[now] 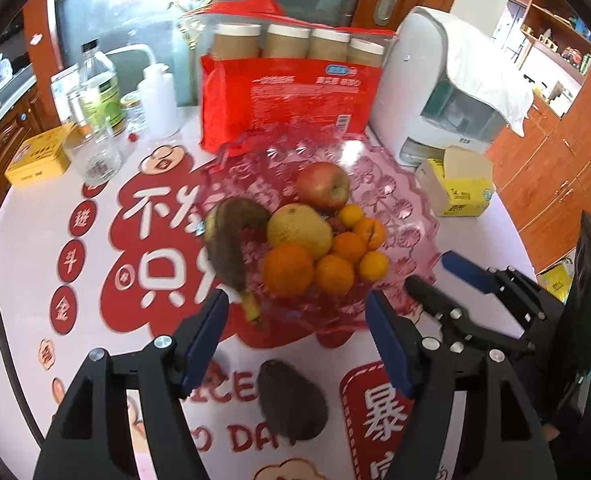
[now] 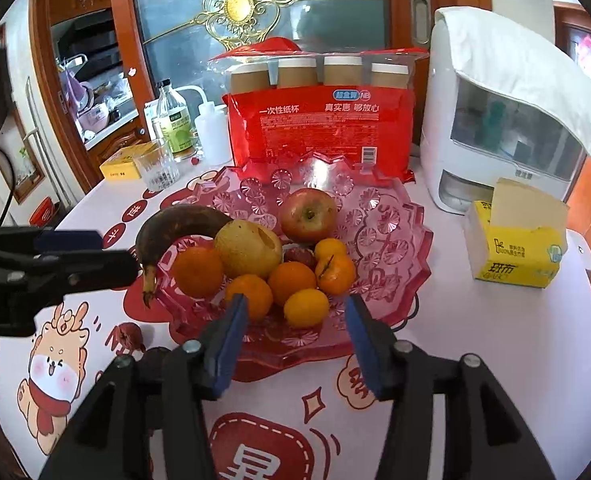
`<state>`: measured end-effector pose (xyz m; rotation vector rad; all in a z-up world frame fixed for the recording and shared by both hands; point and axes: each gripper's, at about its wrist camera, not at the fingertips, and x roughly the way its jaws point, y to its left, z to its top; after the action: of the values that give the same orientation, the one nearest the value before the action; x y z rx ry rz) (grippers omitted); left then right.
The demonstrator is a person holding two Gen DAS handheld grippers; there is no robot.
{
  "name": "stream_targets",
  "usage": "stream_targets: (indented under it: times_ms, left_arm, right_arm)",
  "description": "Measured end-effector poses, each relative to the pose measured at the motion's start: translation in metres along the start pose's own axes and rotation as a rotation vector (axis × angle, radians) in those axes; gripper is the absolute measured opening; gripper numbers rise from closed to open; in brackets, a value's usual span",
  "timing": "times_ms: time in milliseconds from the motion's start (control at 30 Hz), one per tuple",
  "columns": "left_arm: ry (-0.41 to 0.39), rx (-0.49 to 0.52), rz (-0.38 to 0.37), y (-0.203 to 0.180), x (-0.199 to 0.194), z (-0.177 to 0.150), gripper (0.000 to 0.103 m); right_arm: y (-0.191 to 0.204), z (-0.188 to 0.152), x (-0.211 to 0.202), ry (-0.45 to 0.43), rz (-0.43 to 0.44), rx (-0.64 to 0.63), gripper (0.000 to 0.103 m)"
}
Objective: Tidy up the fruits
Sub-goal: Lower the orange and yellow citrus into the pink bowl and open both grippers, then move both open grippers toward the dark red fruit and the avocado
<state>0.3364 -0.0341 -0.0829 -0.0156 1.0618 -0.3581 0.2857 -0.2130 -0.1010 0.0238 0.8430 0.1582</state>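
Observation:
A pink glass fruit bowl point(image 1: 391, 184) point(image 2: 391, 224) holds a red apple point(image 1: 322, 185) point(image 2: 307, 216), a yellow pear point(image 1: 299, 230) point(image 2: 249, 248), a brown overripe banana point(image 1: 231, 240) point(image 2: 175, 228) and several oranges point(image 1: 287, 268) point(image 2: 291, 282). A dark avocado point(image 1: 291, 398) lies on the table in front of the bowl, under my open, empty left gripper point(image 1: 297, 334). My right gripper point(image 2: 295, 336) is open and empty at the bowl's near rim; it also shows in the left wrist view point(image 1: 435, 276). A small dark red fruit point(image 2: 129, 336) lies on the table left of the bowl.
A red paper-cup package point(image 1: 291, 100) point(image 2: 319, 128) stands behind the bowl. A white dispenser point(image 1: 427, 80) point(image 2: 495, 120) and yellow tissue box point(image 1: 459, 188) point(image 2: 519, 248) are at right. A glass point(image 1: 93, 156) point(image 2: 155, 166), bottles point(image 1: 99, 88) and a yellow tin point(image 1: 39, 156) are at left.

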Motion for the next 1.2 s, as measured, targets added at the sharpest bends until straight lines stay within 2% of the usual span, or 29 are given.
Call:
stream_targets:
  times_ms: [133,400,667,900,1100,1200]
  left_arm:
    - [0.025,-0.026,0.025,0.018,-0.008,-0.016,0.075]
    - [0.066,-0.042,0.057,0.053,-0.023,-0.046,0.077]
    - [0.107,-0.029,0.091,0.080,-0.021,-0.059,0.077]
    - [0.148,0.020,0.093,0.092,-0.003,-0.063,0.077]
    - [0.181,0.036,0.077,0.093,0.022,-0.065,0.077]
    - [0.195,0.036,0.063,0.094,0.034,-0.066,0.077]
  right_arm:
    - [0.005,-0.003,-0.003,0.010,0.027,0.028,0.052]
    - [0.016,-0.014,-0.009,0.078,0.118,0.125,0.052]
    - [0.040,-0.029,-0.008,0.161,0.173,0.162,0.052]
    - [0.061,-0.039,0.000,0.227,0.203,0.148,0.052]
    - [0.073,-0.050,0.012,0.281,0.195,0.130,0.053]
    - [0.077,-0.055,0.016,0.298,0.194,0.121,0.060]
